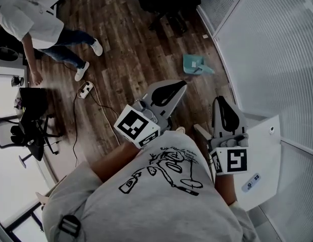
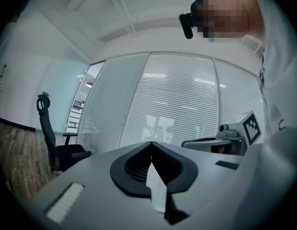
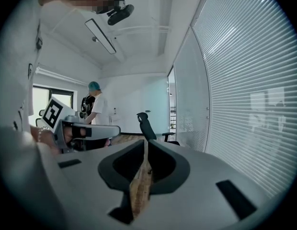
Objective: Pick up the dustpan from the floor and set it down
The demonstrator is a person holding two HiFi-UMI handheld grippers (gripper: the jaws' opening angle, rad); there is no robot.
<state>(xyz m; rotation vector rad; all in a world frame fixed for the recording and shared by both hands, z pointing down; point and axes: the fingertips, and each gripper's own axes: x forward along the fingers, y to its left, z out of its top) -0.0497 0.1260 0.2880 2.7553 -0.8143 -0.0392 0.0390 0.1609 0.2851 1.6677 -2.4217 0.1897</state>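
Note:
The teal dustpan lies on the wooden floor near the curved glass wall, well ahead of both grippers. My left gripper is held out in front of my chest, pointing toward the dustpan but short of it. Its jaws are shut with nothing between them, and the tips meet. My right gripper is beside it on the right, also shut and empty, with its tips together. The dustpan is not visible in either gripper view.
A person in a white shirt and jeans stands at the far left. A power strip with its cable lies on the floor. A black office chair stands beyond the dustpan. The glass wall with blinds runs along the right, with a white surface below it.

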